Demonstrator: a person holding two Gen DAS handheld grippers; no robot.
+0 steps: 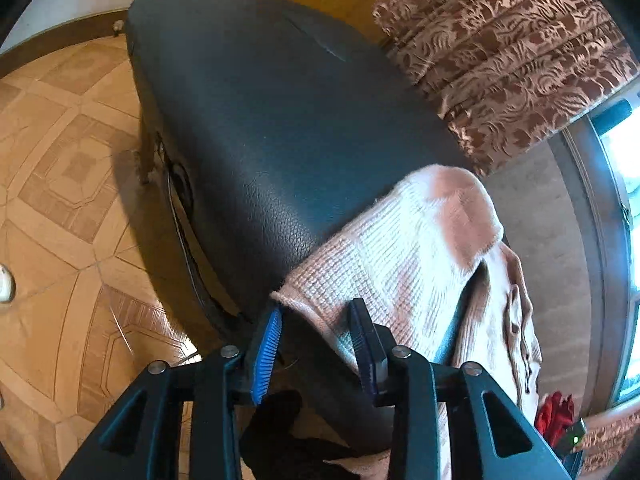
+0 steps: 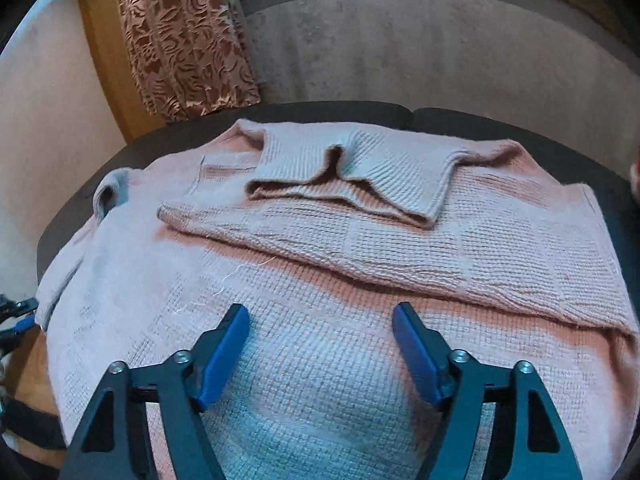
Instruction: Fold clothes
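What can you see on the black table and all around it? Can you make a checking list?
Surface: black leather-look padded table, mostly bare in the left view.
Job's things: pink waffle-knit sweater spread flat, one sleeve folded across it.
Clutter: small red item, unclear.
Grippers: left gripper open at the sweater's edge; right gripper open above the sweater.
Cables: thin black cord along the table's side.
Surroundings: brown patterned curtain, wooden parquet floor, window.
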